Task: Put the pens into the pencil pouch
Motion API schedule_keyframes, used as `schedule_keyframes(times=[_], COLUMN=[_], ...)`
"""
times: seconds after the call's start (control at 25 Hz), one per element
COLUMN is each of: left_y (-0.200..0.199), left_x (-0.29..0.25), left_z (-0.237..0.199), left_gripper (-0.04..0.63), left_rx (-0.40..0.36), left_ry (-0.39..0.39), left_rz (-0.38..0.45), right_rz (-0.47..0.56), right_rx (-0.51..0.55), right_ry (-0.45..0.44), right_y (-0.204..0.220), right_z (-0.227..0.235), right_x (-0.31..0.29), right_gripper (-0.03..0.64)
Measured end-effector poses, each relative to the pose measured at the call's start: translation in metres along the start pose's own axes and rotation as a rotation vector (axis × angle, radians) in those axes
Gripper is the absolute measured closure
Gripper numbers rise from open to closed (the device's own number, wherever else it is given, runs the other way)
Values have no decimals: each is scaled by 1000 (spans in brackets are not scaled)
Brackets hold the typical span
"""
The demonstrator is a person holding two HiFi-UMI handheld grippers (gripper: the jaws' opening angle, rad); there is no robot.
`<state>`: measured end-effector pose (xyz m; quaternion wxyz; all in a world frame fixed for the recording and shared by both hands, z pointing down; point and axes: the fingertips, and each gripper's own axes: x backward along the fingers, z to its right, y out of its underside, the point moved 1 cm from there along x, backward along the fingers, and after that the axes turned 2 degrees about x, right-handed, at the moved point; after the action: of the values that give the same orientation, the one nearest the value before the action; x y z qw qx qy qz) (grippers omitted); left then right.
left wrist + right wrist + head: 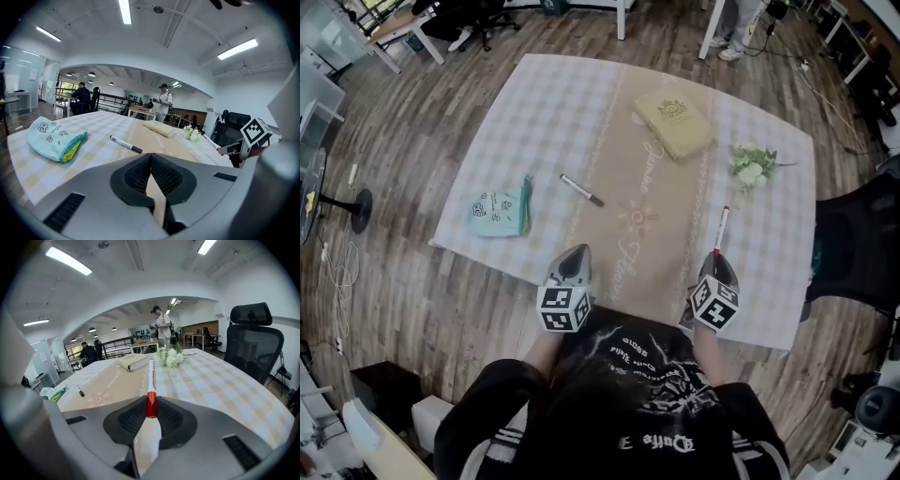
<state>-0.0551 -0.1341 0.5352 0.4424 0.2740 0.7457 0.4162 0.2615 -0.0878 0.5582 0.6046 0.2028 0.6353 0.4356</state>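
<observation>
Pens first, where are they right now? (kev)

(me, driving this remotely) One's a red-and-white pen (151,380), pinched in my right gripper (151,409) near its red end, with most of the barrel sticking out over the checked tablecloth (534,112). The other, a pen with a black cap (581,190), lies on the tan runner (628,234). My left gripper (151,157) is squeezed closed on nothing.

And the pouch? (kev)

(me) I'm betting it's the soft teal pouch (500,212) with doodle prints and a yellow-green edge, near the left side of the cloth, well apart from the pen I'm holding. The flat tan notebook (673,123) at the far end looks stiffer, more like a cover. Small white flowers (752,167) sit near my right side.

What bites you from here? (kev)

(me) The barrel is smooth round plastic held at one end, so any bump could pivot it in the ribbed pads or slide it out. The pouch is floppy fabric on slick cloth. Poke the mouth with nothing bracing it and I reckon it just scoots or folds shut. The loose pen is round too, so a nudge rolls it.
</observation>
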Motion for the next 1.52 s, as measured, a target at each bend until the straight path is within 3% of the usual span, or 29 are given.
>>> schedule_keyframes(times=[0.36, 0.76, 1.08, 1.32, 1.52], left_y=[-13, -27, -21, -6, 1], left_x=[0, 9, 11, -1, -15], left_z=[-45, -129, -182, -207, -222], left_gripper=[575, 553, 454, 374, 376], left_rx=[-98, -83, -208, -274, -320], left_ry=[-93, -287, -371, -394, -407], left_rz=[8, -20, -100, -230, -309], right_rz=[35, 30, 16, 15, 11], right_rx=[75, 203, 280, 305, 314], right_ry=[-160, -367, -487, -514, -505], right_y=[-12, -4, 6, 8, 7], right_z=[-56, -147, -207, -221, -220], right_x=[12, 18, 22, 24, 25], right_gripper=[546, 546, 546, 546, 546])
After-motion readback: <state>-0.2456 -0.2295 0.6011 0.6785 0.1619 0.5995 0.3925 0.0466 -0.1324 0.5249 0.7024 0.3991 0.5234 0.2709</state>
